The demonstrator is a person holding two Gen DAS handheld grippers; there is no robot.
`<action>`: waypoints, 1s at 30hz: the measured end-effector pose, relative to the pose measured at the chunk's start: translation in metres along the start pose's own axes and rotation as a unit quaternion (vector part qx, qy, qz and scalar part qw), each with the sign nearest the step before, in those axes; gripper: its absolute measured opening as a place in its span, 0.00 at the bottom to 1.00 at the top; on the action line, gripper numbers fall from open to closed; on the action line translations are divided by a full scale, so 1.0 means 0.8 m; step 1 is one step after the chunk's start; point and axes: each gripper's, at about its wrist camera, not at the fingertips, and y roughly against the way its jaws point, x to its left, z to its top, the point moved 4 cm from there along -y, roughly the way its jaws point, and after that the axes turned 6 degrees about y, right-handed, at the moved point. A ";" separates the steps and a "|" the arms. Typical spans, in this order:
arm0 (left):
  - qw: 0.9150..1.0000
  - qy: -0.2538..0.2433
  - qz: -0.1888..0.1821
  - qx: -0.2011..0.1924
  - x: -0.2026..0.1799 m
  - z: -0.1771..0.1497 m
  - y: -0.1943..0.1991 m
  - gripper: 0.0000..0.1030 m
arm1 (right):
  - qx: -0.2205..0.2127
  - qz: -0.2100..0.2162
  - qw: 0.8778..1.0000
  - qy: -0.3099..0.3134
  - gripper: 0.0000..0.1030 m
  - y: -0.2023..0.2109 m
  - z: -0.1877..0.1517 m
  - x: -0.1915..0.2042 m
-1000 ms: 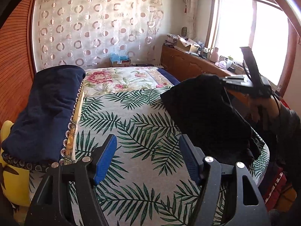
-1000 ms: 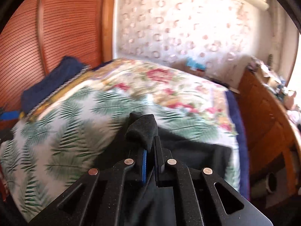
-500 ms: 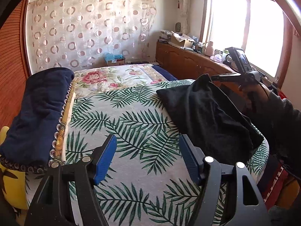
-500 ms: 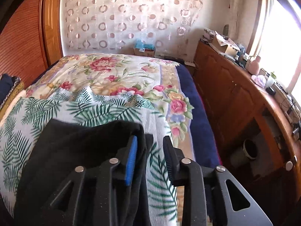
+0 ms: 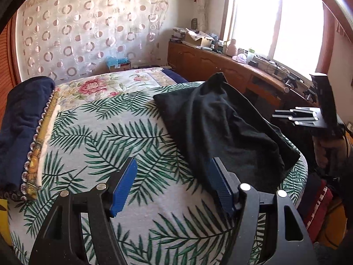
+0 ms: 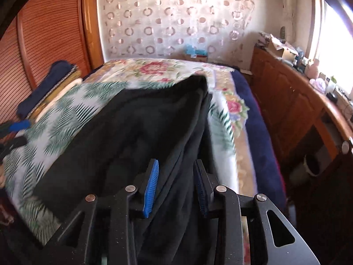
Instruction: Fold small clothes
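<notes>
No text, label, brand, number or sign can be read in either view. The cardboard box on the floor by the curtain carries a small label, but it is too small and blurred to make out.

Bed: black garment, navy blanket.

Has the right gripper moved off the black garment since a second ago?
Yes. The right gripper has pulled back from the black garment toward the wooden cabinet; its jaws have just been opening and clamp nothing.
</notes>
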 end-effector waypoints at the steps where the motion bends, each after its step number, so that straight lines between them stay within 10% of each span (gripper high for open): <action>1: 1.000 -0.002 -0.001 0.001 -0.005 0.000 -0.002 0.67 | 0.003 0.005 1.000 -0.001 0.33 0.007 -0.010 0.003; 13: 0.999 -0.020 -0.014 0.025 -0.037 -0.014 -0.019 0.67 | 0.021 0.031 0.999 0.013 0.33 0.050 -0.065 0.020; 20: 0.999 -0.015 -0.026 0.034 -0.039 -0.017 -0.023 0.67 | 0.007 0.045 0.999 0.004 0.05 0.066 -0.071 -0.005; 30: 0.998 -0.015 -0.045 0.049 -0.050 -0.022 -0.030 0.78 | -0.006 -0.017 1.000 -0.016 0.05 0.122 -0.086 -0.068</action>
